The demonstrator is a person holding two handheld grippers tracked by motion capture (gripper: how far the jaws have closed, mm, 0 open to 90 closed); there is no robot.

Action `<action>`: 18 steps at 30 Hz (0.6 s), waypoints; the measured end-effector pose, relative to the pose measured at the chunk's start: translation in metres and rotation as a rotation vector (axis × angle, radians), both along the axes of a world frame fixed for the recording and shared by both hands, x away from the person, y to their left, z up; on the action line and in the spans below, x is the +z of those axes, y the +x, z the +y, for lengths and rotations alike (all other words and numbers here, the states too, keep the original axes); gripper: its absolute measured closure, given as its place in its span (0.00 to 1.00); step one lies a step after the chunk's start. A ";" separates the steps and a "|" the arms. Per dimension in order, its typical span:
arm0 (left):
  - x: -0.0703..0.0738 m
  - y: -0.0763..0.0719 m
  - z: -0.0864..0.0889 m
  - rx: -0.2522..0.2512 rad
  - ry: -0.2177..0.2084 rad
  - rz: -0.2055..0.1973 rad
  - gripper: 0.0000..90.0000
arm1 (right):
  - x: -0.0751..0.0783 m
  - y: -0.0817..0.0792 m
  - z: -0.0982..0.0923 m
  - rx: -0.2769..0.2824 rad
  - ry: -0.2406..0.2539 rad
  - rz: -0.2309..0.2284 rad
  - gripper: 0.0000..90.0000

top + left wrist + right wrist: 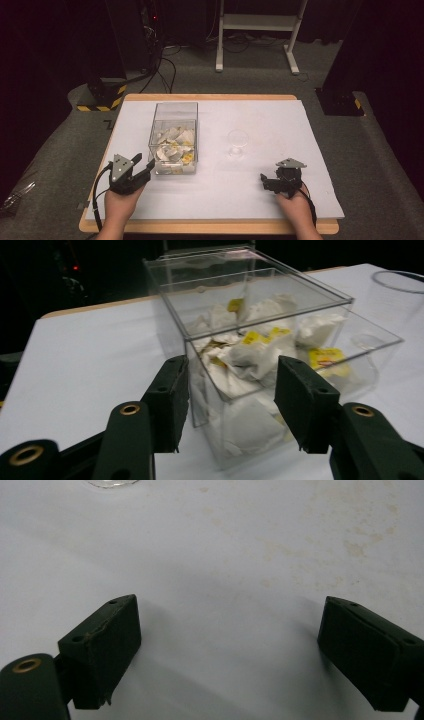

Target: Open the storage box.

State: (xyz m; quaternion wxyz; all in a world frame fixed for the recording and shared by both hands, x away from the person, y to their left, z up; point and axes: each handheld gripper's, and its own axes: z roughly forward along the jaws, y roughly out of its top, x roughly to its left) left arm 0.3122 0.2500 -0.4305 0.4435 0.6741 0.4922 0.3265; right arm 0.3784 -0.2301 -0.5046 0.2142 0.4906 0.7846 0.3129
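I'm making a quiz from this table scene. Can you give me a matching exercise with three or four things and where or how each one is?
Things:
1. clear box
2. glass
3. left hand-held gripper
4. right hand-held gripper

States:
A. empty, standing mid-table
B. jaws wide apart over bare white sheet
C. full of white and yellow packets
D. jaws aimed at the box's near corner

Pairs: 1-C, 2-A, 3-D, 4-B

We are finding no legible text: the yellow labels on the packets in the clear box are blurring out.
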 end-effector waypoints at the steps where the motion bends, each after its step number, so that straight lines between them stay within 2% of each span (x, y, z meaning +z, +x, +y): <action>1: 0.000 0.003 0.001 0.005 -0.001 0.002 0.54 | 0.000 0.000 0.000 0.000 0.000 0.000 0.11; 9: -0.005 0.020 0.001 0.031 -0.012 0.023 0.62 | 0.000 0.000 0.000 0.000 0.001 0.001 0.11; 18: -0.015 0.027 -0.004 0.050 -0.025 0.039 0.74 | 0.000 0.000 0.000 0.000 0.001 0.001 0.11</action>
